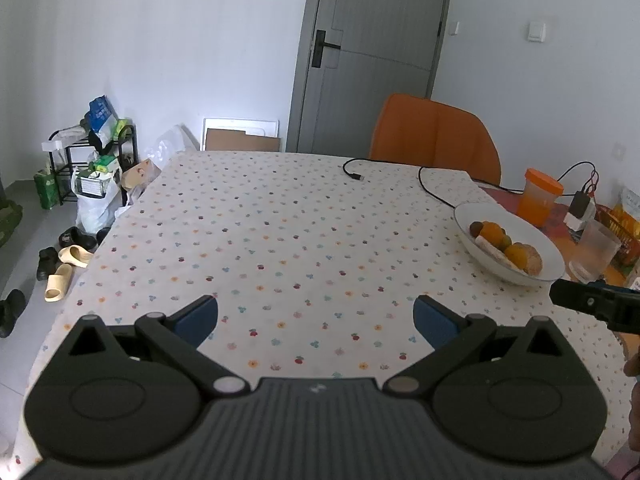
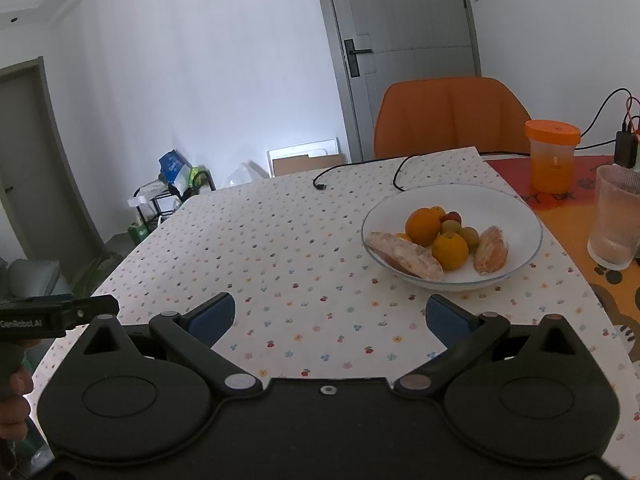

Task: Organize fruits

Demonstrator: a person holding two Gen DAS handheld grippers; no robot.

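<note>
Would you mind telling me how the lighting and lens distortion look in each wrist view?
Left wrist view: dim, bluish, soft light; fisheye bends the grey door, dark vignette in the corners. Right wrist view: same flat light, no glare on the white glass bowl; the oranges stay sharp, while the ribbed clear glass stretches near the edge.

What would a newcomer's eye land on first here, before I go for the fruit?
Probably the white bowl of fruit at the table's right side: two oranges among small greenish fruits, flanked by two peeled citrus pieces. Behind it, the orange chair and orange-lidded jar stand out against the grey door. Both grippers, left and right, hover open over the bare dotted cloth.
</note>
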